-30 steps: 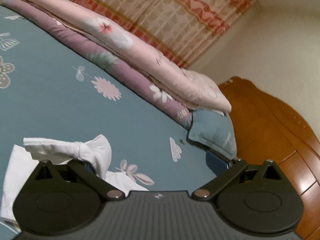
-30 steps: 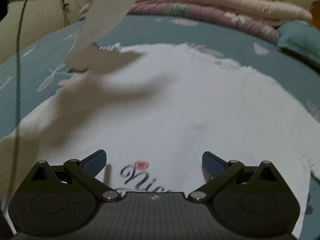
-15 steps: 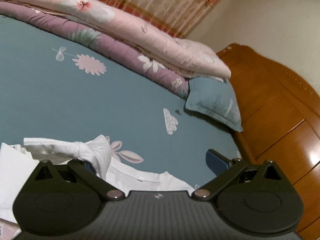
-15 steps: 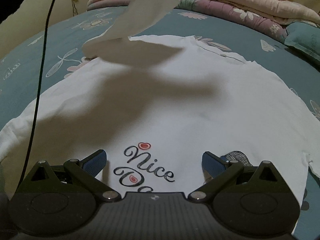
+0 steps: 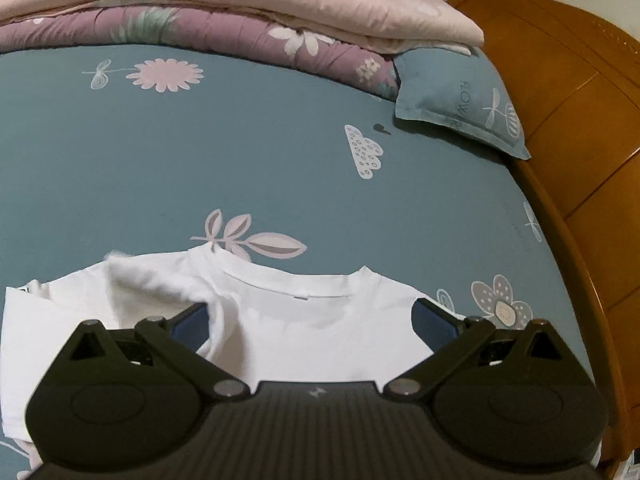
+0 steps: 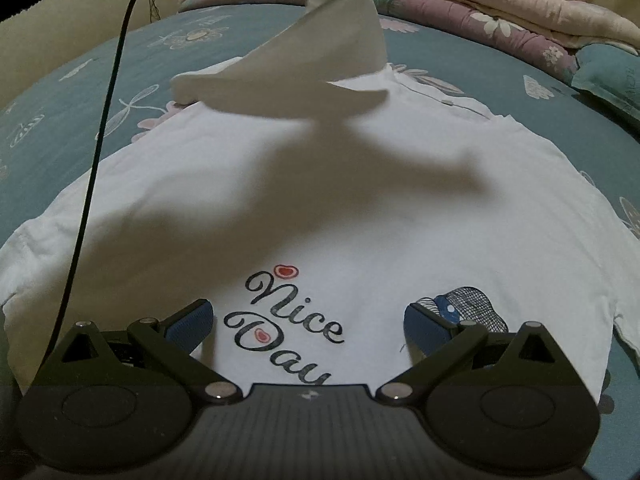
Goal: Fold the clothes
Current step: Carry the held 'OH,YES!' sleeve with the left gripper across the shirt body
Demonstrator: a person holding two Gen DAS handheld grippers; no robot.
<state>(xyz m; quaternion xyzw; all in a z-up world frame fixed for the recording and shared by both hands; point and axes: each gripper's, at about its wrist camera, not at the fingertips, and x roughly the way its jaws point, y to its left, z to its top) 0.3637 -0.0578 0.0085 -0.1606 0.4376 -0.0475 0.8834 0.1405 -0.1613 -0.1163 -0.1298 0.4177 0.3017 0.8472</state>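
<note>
A white T-shirt (image 6: 320, 208) printed "Nice Day" lies spread on the teal floral bed sheet (image 5: 200, 152). Its collar (image 5: 300, 292) shows in the left wrist view. My left gripper (image 5: 312, 320) stands open above the collar, with the shirt's sleeve (image 5: 160, 284) draped over its left finger (image 5: 192, 320). From the right wrist view that sleeve (image 6: 340, 40) hangs lifted from the left gripper's finger at the top. My right gripper (image 6: 308, 320) is open and empty, low over the shirt's print.
Folded pink and purple quilts (image 5: 240, 12) and a teal pillow (image 5: 460, 100) lie at the bed's far side. A wooden headboard (image 5: 580, 160) rises on the right. A black cable (image 6: 100, 120) hangs at the left of the right wrist view.
My left gripper has carried the sleeve inward over the shirt and tilted down, bringing the collar into view. My right gripper has drawn back toward the hem, uncovering the whole print.
</note>
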